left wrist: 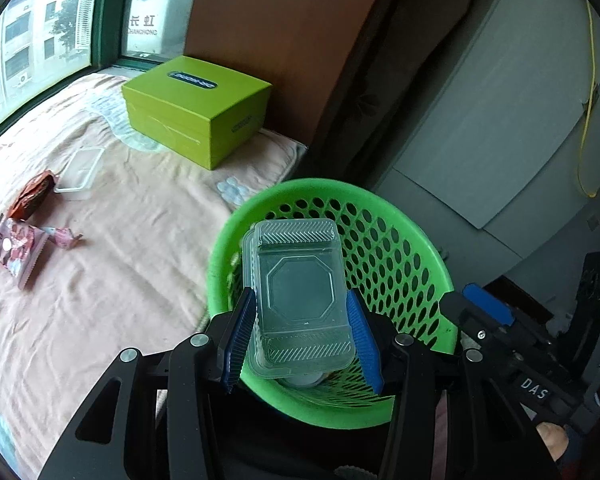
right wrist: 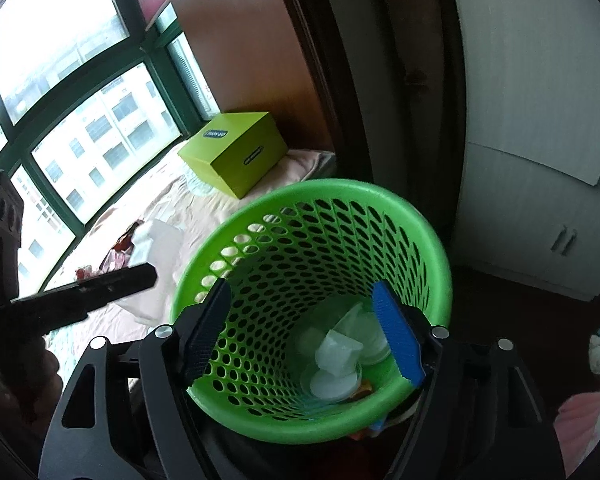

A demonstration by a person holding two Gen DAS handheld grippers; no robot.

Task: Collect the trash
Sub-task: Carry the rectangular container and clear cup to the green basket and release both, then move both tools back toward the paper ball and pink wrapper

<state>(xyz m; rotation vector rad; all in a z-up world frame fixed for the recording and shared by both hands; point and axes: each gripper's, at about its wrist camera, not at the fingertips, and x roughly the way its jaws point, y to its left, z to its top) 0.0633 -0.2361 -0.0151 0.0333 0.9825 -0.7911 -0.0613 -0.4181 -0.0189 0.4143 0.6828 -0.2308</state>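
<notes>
Container sits clamped between left jaws, above green basket.

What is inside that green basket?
The right wrist view looks down into the green basket: clear and white plastic lids and containers lie piled at the bottom, with a colourful scrap beside them. Whatever lies beneath that pile is covered.

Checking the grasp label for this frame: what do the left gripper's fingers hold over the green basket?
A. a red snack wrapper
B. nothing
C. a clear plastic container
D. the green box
C: in the left wrist view the left gripper has its fingers pressed on both sides of the clear plastic container, above the green basket.
</notes>
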